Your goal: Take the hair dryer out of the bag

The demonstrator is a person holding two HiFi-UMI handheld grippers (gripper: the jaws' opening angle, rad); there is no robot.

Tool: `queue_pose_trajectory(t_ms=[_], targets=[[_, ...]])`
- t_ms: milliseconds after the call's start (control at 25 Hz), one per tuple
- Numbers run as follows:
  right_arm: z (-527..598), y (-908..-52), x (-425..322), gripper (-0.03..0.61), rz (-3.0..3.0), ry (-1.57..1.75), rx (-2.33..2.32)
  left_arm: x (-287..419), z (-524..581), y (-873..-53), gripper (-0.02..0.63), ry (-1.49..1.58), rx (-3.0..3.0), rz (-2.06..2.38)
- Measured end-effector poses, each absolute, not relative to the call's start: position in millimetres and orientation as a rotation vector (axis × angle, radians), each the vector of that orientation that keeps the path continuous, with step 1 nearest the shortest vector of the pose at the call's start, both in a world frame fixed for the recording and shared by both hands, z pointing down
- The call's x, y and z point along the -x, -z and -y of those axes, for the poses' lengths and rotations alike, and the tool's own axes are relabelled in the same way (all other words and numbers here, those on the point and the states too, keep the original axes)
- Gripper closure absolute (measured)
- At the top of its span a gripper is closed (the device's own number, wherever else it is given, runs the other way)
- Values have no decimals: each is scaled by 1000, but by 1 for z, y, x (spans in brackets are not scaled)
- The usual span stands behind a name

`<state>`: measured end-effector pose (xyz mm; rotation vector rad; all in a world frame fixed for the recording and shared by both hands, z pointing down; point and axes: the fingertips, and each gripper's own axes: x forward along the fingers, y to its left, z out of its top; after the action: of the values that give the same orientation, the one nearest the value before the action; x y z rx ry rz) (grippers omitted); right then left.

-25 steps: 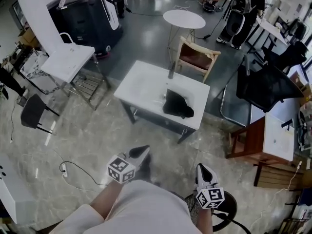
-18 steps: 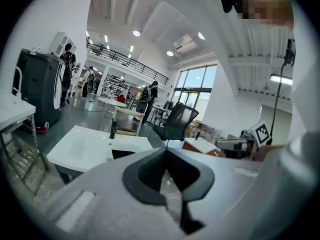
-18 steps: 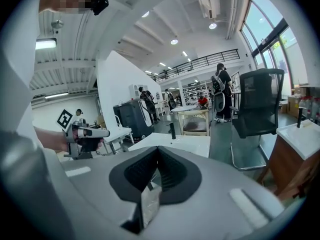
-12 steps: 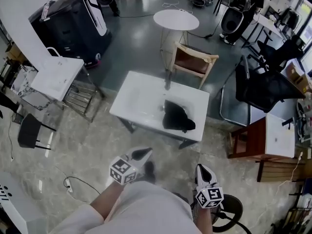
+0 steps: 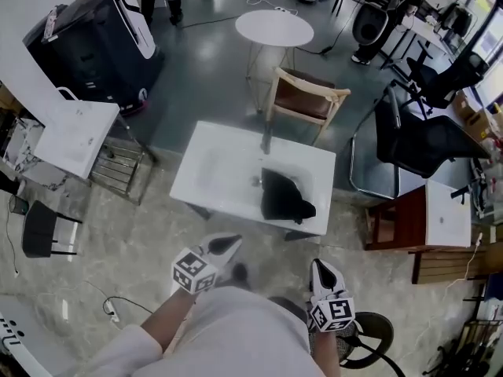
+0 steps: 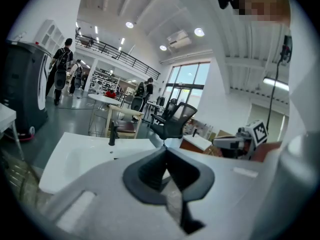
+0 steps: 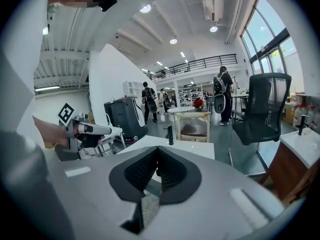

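A black bag [image 5: 284, 197] lies on the near right part of a white table [image 5: 220, 171]; the hair dryer is not visible. A short dark post [image 5: 267, 138] stands at the table's far edge, also seen as the post [image 6: 112, 134] and the post [image 7: 170, 134]. My left gripper [image 5: 229, 244] is held short of the table's near edge, jaws shut and empty. My right gripper [image 5: 320, 269] sits lower right, also shut and empty, well short of the bag. In both gripper views the pads meet with nothing between them.
A wooden chair [image 5: 305, 100] stands behind the table, with a round white table [image 5: 274, 28] beyond. A black office chair [image 5: 424, 136] and a brown desk [image 5: 424, 226] are to the right. A white folding table [image 5: 67, 136] and a dark machine [image 5: 90, 42] are left. A cable [image 5: 110, 309] lies on the floor.
The table and bag have come closer and lower in the head view as I walked toward them. Both grippers stayed shut and kept their pose in front of my body.
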<state>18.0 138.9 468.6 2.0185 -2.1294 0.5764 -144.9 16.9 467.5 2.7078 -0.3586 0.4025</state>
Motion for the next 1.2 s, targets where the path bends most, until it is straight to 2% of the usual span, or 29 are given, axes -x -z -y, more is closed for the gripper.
queue_pose_trajectory(t_ms=[720,1200], targets=[[-86,-482,-68,574,2087,-606,-1986,104,15,-491,614,-458,-2679,318],[-15,-511,-124,562,2224,-607,-1643,52,49,-509,614,-428,-2600,514]])
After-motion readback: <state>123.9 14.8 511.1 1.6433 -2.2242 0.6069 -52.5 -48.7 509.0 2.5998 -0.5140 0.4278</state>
